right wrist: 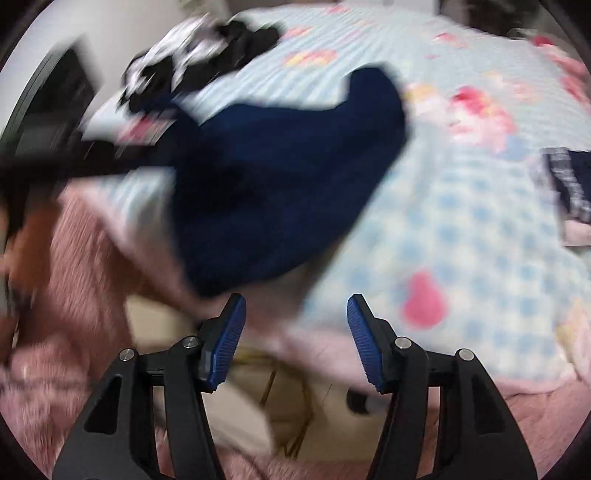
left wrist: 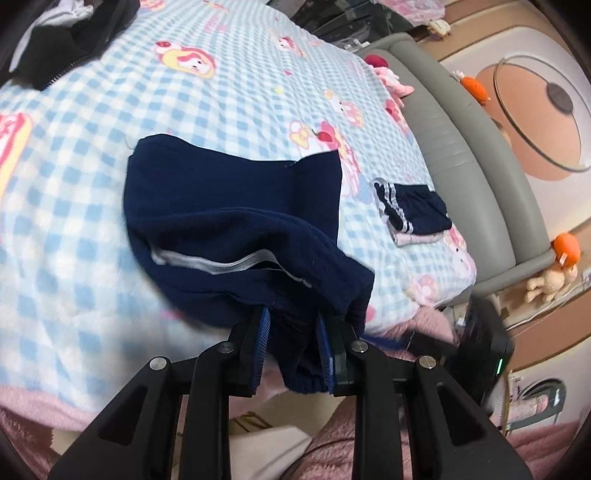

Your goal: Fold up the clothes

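Note:
A navy garment with a white stripe lies partly folded on the blue checked blanket. My left gripper is shut on its near waistband edge, which hangs bunched between the blue pads. In the blurred right wrist view the same navy garment lies on the blanket ahead. My right gripper is open and empty, just short of the garment's near edge, over the bed's edge.
A small folded navy piece with white stripes lies on a pink piece at the right of the bed. A pile of black and white clothes sits at the far left. A grey bed frame runs along the right. Pink fleece hangs below.

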A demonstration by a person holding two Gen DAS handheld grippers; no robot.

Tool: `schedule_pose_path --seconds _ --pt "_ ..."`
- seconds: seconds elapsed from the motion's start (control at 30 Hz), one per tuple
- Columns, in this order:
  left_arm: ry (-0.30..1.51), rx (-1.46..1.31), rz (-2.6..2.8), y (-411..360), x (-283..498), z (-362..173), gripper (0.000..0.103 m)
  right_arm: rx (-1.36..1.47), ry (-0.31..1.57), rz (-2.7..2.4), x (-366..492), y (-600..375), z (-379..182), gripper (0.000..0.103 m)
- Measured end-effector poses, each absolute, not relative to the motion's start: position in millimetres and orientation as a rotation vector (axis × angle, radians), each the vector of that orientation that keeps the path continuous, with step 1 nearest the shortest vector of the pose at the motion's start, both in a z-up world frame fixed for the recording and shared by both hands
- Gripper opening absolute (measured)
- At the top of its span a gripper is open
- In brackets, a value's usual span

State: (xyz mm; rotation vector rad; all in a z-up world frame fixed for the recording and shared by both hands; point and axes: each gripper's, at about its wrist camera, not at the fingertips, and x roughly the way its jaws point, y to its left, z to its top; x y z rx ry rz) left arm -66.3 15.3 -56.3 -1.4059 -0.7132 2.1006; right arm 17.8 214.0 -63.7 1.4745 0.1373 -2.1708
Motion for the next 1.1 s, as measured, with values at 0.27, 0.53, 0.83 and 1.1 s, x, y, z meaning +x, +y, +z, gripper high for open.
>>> schedule_pose_path --seconds 0.27,0.53,0.83,1.1 --pt "-0.832 -1.486 2.113 12 -128 -89 0.027 1.429 0.125 -2.056 -2 178 -79 0.057" --pt "-0.608 -1.262 2.287 -15 -117 -58 0.051 1.286 0.099 -2.356 -38 208 -48 0.051" --pt "-0.146 -1.331 2.285 15 -149 -88 0.057 1.263 0.117 -2.471 -60 237 -44 0.069" --pt "-0.161 -1.308 2.399 0 -147 -81 0.013 1.300 -0.012 -2.398 -107 219 -56 0.054"
